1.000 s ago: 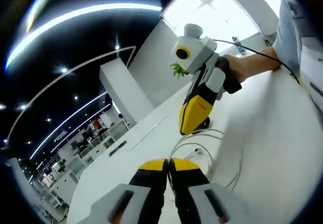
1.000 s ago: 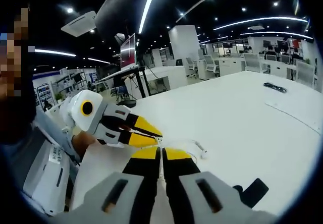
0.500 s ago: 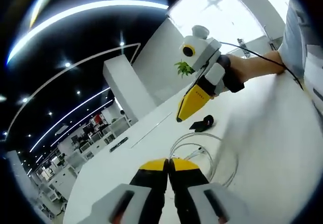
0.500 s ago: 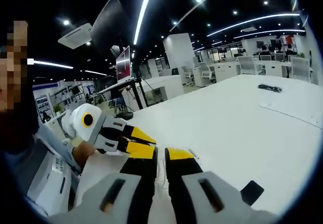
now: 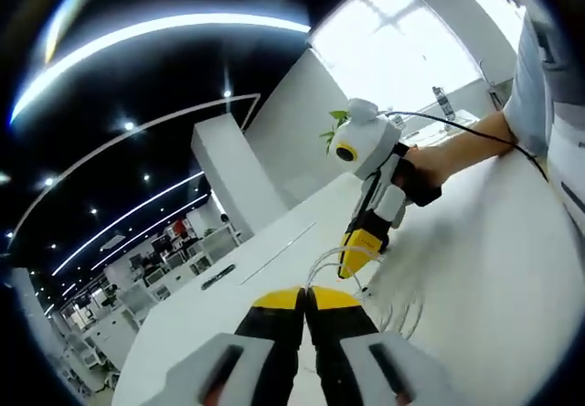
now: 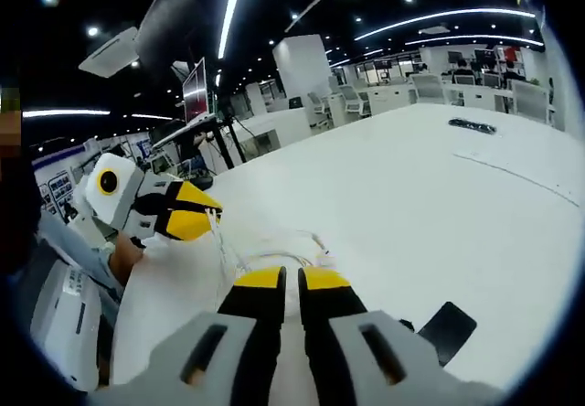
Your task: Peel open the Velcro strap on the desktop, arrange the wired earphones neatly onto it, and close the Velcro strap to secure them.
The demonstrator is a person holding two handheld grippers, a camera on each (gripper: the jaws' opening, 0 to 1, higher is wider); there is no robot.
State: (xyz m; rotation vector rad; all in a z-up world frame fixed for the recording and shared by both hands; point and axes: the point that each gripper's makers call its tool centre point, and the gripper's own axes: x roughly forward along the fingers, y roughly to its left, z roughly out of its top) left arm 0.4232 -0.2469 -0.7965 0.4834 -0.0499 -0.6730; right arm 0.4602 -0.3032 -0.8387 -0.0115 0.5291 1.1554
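Observation:
The white wired earphones (image 6: 274, 258) lie in loose loops on the white desktop (image 6: 439, 205), with an earbud (image 6: 324, 260) at the loops' right end. My left gripper (image 6: 208, 216) is shut on the earphone wire, and a strand hangs from its yellow tips down to the loops. In its own view the left gripper (image 5: 304, 294) shows closed jaws. My right gripper (image 6: 291, 278) is shut just before the loops; whether it pinches wire I cannot tell. The left gripper view has the right gripper (image 5: 350, 264) pointing down at the blurred earphones (image 5: 324, 258). The black Velcro strap (image 6: 448, 328) lies flat to the right.
A person's hand (image 5: 439, 154) holds the right gripper, with a cable running off it. A small black flat object (image 6: 471, 126) lies far across the desktop. A faint line (image 6: 521, 173) crosses the desktop near it. Office desks and chairs stand beyond.
The left gripper has lifted a strand of earphone wire off the desktop. The right gripper has tipped its nose down onto the loops. Both views have shifted with the hands.

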